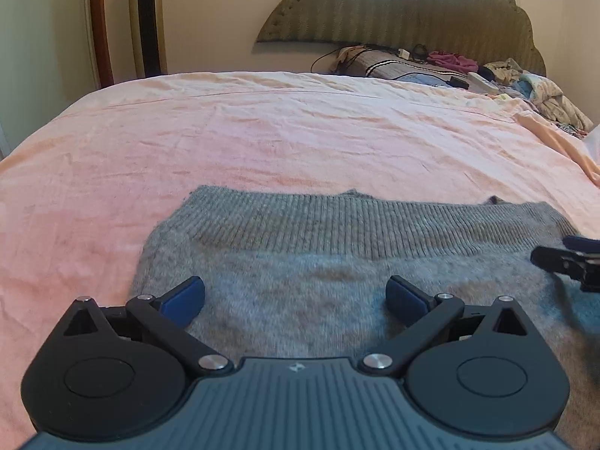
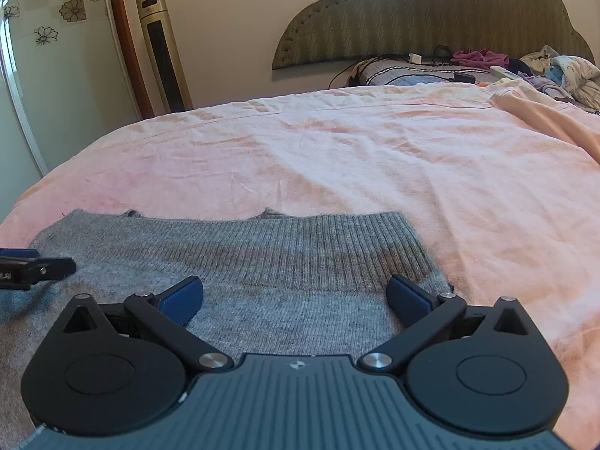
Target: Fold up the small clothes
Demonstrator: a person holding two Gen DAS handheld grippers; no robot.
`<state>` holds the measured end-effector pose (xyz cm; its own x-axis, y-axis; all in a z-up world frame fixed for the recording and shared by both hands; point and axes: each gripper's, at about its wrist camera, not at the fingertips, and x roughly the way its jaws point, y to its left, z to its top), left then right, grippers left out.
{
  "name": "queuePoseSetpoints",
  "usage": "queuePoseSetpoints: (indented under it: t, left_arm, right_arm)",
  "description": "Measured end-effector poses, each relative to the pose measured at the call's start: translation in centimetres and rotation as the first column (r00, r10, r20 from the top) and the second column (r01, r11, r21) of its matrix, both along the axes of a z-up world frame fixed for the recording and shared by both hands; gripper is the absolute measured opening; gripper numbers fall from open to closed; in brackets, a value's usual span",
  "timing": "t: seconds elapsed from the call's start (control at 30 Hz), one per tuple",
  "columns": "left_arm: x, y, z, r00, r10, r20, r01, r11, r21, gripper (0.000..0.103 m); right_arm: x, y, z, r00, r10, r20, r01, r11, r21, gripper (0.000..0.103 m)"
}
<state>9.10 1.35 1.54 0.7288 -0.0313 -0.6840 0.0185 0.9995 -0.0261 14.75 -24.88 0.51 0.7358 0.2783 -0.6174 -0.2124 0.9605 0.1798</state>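
Sweater [image 1: 337,262] lies flat on pink bedspread [image 1: 262,131], both tools [image 1: 294,298] [image 2: 294,298] spread wide, empty.

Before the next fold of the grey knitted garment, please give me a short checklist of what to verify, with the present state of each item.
1. Left tool open, nothing between its fingers: ok.
2. Right tool open, nothing held: ok.
3. Grey knitted garment lies flat on the pink bedspread: ok.
4. Ribbed band at far edge, straight: ok.
5. Bedspread beyond the garment free of objects: ok.
6. Near edge of garment aligned: cannot tell, hidden by the tools.
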Motion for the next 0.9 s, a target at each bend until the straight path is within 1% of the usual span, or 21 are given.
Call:
queuePoseSetpoints:
  t: [0.03, 0.07, 0.1, 0.13, 0.23, 0.27, 0.3, 0.37, 0.43, 0.5, 0.53, 0.63, 0.7, 0.77, 0.8, 0.83, 0.87, 0.9]
  left_arm:
    - [-0.2, -0.1, -0.6, 1.0, -0.004, 0.006, 0.004, 1.0, 0.022, 0.103]
    - [-0.5, -0.1, -1.2, 0.999, -0.009, 0.032, 0.007, 0.999, 0.038, 0.103]
    - [-0.4, 0.1, -1.3, 0.999, -0.008, 0.046, 0.007, 1.0, 0.024, 0.103]
    - [-0.1, 0.2, -1.2, 0.999, 0.002, 0.042, -0.003, 1.0, 0.019, 0.103]
    - [-0.4, -0.2, -1.0, 0.999, 0.021, 0.042, -0.023, 0.999, 0.043, 0.103]
    - [-0.9, -0.1, -0.7, 0.998, 0.04, 0.045, -0.042, 0.998, 0.037, 0.103]
    - [-1.8, 0.1, -0.3, 0.997, 0.059, 0.052, -0.06, 0.998, 0.016, 0.103]
    - [-4.4, 1.4, 0.7, 0.994, 0.081, 0.067, -0.076, 0.994, -0.072, 0.103]
    - [-7.7, 3.0, 1.4, 0.988, 0.13, 0.081, -0.115, 0.978, -0.174, 0.103]
    - [-10.9, 4.6, 1.4, 0.981, 0.182, 0.07, -0.159, 0.953, -0.257, 0.103]
    - [-12.7, 5.4, 1.2, 0.973, 0.221, 0.062, -0.193, 0.935, -0.299, 0.103]
    - [-17.0, 6.9, 0.3, 0.944, 0.325, 0.049, -0.282, 0.879, -0.384, 0.103]
    - [-18.5, 7.0, 0.1, 0.94, 0.335, 0.057, -0.283, 0.863, -0.419, 0.103]
    - [-18.7, 7.3, 0.1, 0.943, 0.328, 0.064, -0.261, 0.843, -0.471, 0.103]
    - [-18.6, 7.6, 0.1, 0.938, 0.343, 0.05, -0.272, 0.817, -0.509, 0.103]
    - [-18.6, 7.8, 0.1, 0.932, 0.359, 0.041, -0.277, 0.783, -0.557, 0.103]
    - [-18.5, 8.1, 0.1, 0.933, 0.358, 0.028, -0.268, 0.746, -0.61, 0.103]
    - [-18.4, 8.3, 0.1, 0.938, 0.346, 0.006, -0.259, 0.716, -0.648, 0.103]
  right_arm:
    - [0.0, 0.0, 0.0, 1.0, 0.0, 0.0, 0.0, 1.0, 0.002, 0.103]
    - [0.1, 0.0, 0.0, 1.0, 0.0, 0.0, 0.0, 1.0, 0.004, 0.103]
    - [0.1, 0.0, 0.0, 1.0, 0.0, 0.0, 0.0, 1.0, 0.003, 0.103]
    - [0.1, 0.0, 0.0, 1.0, 0.0, 0.0, 0.0, 1.0, 0.0, 0.103]
    - [0.0, 0.1, 0.0, 1.0, -0.002, 0.0, 0.002, 1.0, -0.004, 0.103]
    - [0.0, 0.1, 0.1, 1.0, -0.003, 0.001, 0.003, 1.0, -0.004, 0.103]
    - [0.0, 0.1, 0.1, 1.0, -0.004, 0.002, 0.004, 1.0, -0.004, 0.103]
    - [-0.1, 0.0, 0.1, 1.0, -0.006, 0.004, 0.006, 1.0, 0.0, 0.103]
    - [-0.1, -0.1, 0.0, 1.0, -0.005, 0.004, 0.005, 1.0, 0.003, 0.103]
    - [-0.1, -0.2, 0.0, 1.0, -0.004, 0.003, 0.004, 1.0, 0.011, 0.103]
    - [-0.1, -0.3, 0.0, 1.0, -0.004, 0.004, 0.004, 1.0, 0.014, 0.103]
    - [-0.1, -0.3, 0.1, 1.0, -0.004, 0.004, 0.004, 1.0, 0.015, 0.103]
    - [-0.1, -0.3, 0.1, 1.0, -0.004, 0.004, 0.004, 1.0, 0.013, 0.103]
    - [-0.1, -0.2, 0.1, 1.0, -0.005, 0.004, 0.005, 1.0, 0.011, 0.103]
    - [-0.1, -0.2, 0.1, 1.0, -0.005, 0.005, 0.005, 1.0, 0.012, 0.103]
    - [-0.1, -0.3, 0.1, 1.0, -0.005, 0.005, 0.005, 1.0, 0.011, 0.103]
    - [-0.1, -0.3, 0.1, 1.0, -0.005, 0.005, 0.005, 1.0, 0.011, 0.103]
    - [-0.1, -0.2, 0.1, 1.0, -0.006, 0.005, 0.006, 1.0, 0.01, 0.103]
